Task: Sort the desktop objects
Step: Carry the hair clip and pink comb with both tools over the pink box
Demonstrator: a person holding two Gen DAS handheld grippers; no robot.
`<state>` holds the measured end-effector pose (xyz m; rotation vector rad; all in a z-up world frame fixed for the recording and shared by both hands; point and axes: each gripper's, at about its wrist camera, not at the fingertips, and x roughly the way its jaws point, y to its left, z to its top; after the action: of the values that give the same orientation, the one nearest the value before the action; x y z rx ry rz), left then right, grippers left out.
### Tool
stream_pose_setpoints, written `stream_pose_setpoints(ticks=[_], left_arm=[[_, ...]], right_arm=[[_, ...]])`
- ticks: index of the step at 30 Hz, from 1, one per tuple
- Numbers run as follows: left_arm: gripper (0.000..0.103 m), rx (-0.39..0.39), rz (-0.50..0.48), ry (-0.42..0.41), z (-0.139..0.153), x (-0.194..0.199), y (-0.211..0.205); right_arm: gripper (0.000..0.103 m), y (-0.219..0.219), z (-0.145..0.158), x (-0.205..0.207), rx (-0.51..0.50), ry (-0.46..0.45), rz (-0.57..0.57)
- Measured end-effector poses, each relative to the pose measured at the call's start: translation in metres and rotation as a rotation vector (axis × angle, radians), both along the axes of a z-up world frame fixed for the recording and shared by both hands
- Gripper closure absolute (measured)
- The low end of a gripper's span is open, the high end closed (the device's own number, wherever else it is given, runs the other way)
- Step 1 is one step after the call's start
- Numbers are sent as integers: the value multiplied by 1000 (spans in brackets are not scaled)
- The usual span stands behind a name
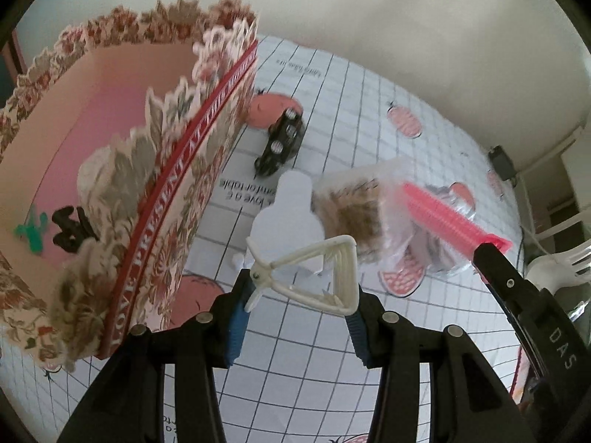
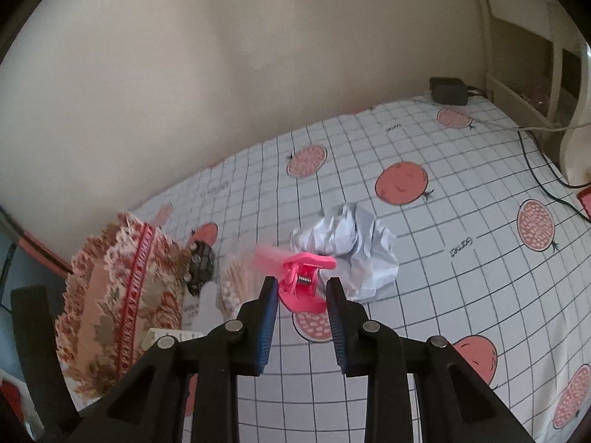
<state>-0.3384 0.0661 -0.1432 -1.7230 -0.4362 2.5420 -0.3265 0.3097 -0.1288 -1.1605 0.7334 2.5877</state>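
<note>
L claw (image 1: 301, 288) grips cream triangular hair clip (image 1: 317, 277) w/ open frame. R claw (image 2: 302, 295) grips pink ridged clip (image 2: 301, 280), metal spring visible.

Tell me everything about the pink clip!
The pink clip looks like shiny plastic, with a small metal spring showing at its hinge and a long ridged jaw. The right gripper squeezes its handle end between blue pads, holding it in the air above the checked tablecloth, in front of a crumpled bag. Nothing else touches it.

Soft dim daylight, faint shadows; fisheye bending at edges (black corners), slight motion blur.
</note>
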Motion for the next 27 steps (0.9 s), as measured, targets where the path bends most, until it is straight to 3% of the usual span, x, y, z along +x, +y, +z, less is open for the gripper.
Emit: stream_pose_setpoints(ticks=[11, 18, 27], left_arm=[[54, 57, 2, 143, 26, -16, 2], [54, 77, -1, 256, 53, -12, -2], [54, 89, 36, 312, 65, -16, -16]], right_arm=[[74, 4, 51, 20, 37, 193, -53], [74, 8, 56, 23, 35, 210, -77], [74, -6, 61, 20, 29, 221, -37]])
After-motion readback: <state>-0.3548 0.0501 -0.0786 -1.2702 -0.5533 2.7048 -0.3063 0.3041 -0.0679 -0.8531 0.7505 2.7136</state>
